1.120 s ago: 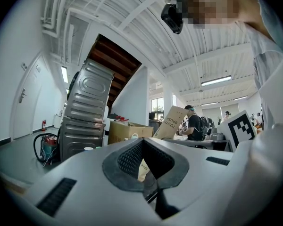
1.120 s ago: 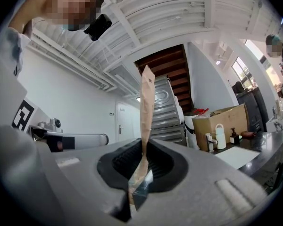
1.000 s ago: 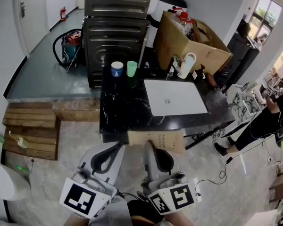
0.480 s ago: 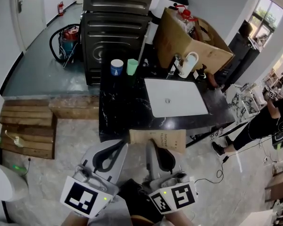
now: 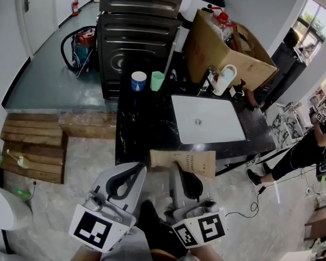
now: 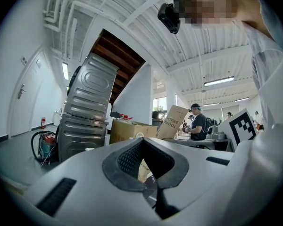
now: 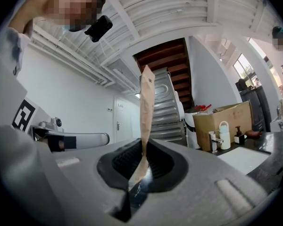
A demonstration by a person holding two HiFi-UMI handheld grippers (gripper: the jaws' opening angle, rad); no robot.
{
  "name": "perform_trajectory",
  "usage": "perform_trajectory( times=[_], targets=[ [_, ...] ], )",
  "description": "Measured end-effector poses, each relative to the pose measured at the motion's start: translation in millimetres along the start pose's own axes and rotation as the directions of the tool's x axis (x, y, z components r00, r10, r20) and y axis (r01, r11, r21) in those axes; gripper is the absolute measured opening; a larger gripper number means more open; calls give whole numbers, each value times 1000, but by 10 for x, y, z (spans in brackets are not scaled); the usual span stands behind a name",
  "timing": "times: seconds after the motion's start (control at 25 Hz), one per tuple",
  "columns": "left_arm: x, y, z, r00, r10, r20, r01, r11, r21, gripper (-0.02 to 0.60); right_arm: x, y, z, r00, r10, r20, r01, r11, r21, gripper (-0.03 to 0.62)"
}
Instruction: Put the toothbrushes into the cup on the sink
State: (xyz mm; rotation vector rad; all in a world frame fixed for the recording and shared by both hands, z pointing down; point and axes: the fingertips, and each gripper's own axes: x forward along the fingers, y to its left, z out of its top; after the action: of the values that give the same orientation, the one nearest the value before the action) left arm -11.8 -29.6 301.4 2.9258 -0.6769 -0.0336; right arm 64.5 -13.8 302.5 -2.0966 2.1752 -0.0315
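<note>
A flat brown paper toothbrush package (image 5: 191,160) hangs in front of the counter, held between both grippers. My right gripper (image 5: 175,168) is shut on its lower edge; in the right gripper view the package (image 7: 146,112) rises edge-on out of the pinched jaws (image 7: 132,187). My left gripper (image 5: 143,168) meets the package's left corner; in the left gripper view the package (image 6: 172,121) runs down into the closed jaws (image 6: 154,191). A blue cup (image 5: 138,81) and a green cup (image 5: 157,81) stand at the back of the black counter (image 5: 141,129), left of the white sink (image 5: 206,118).
Behind the counter stand stacked grey machines (image 5: 138,31) and a large cardboard box (image 5: 228,48). A tap (image 5: 209,81) and a white jug (image 5: 226,79) are behind the sink. Wooden pallets (image 5: 32,145) lie on the floor at left. A person (image 5: 309,145) stands at right.
The counter and sink have drawn a little nearer and shifted right in the head view. Both grippers keep hold of the package and stay in the same spot in the picture.
</note>
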Motion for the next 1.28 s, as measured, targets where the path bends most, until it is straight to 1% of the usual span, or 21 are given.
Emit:
perform_trajectory(
  times=[0.48,0.88,0.96,1.12,1.2,1.28],
  targets=[
    [750,437,91,997,81,5,-81,997,5,3,786,-532,48,997,80,2,-80,997,9,26],
    [1353,665,180,988,153,4,-153,988,5,3,1317,-1017,129,990,143,7,-143,989,26,26],
    [1460,703,192,987,163,15,-163,986,29,3,1393,-1107,118,988,154,4,-154,988,31,26],
    [1647,778,217,983,180,39,-183,978,104,3,1530,-1269,106,984,178,-1,-178,983,38,26],
    [1725,801,232,981,190,41,-193,975,110,3,1577,-1343,111,983,185,-4,-185,982,45,26],
    [1788,816,249,979,200,42,-203,974,96,3,1607,-1408,109,982,190,-6,-189,980,55,26]
  ],
)
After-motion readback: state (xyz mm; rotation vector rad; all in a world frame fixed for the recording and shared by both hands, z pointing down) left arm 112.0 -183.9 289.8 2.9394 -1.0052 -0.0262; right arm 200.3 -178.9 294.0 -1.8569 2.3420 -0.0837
